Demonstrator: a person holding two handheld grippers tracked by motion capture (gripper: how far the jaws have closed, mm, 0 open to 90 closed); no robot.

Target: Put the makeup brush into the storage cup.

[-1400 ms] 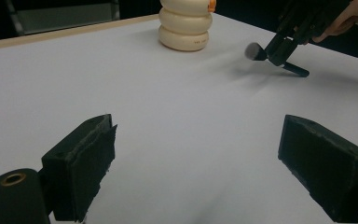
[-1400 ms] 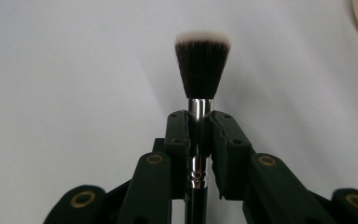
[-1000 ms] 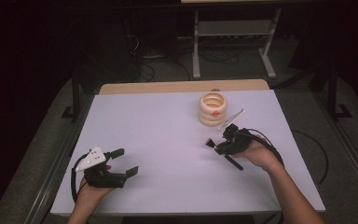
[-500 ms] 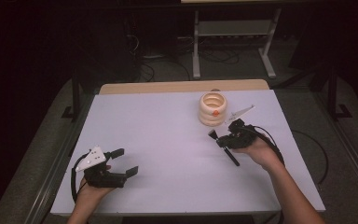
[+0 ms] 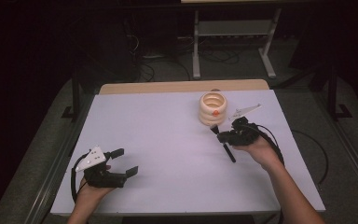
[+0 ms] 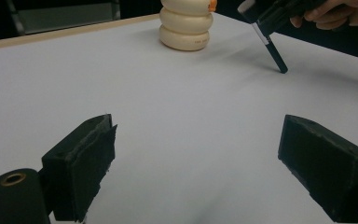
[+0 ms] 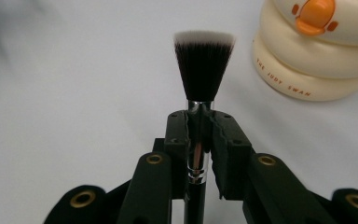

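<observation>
Right gripper (image 5: 221, 135) has drifted a bit closer to the holder (image 5: 213, 108) since a second ago, clamped on the brush (image 7: 202, 93), bristles aimed at it, handle trailing back. Left gripper (image 5: 126, 162) sits wide open, well away.

Makeup brush (image 7: 203, 70) clamped in right gripper (image 7: 199, 135), beside cream holder (image 7: 317, 60)

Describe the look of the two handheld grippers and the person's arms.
Both the left gripper and the right gripper are black, each with two blocky jaws, brass-coloured rivets, a grey three-cornered plate on top and a trailing black cable. The forearms are bare, with no sleeves in sight.
</observation>
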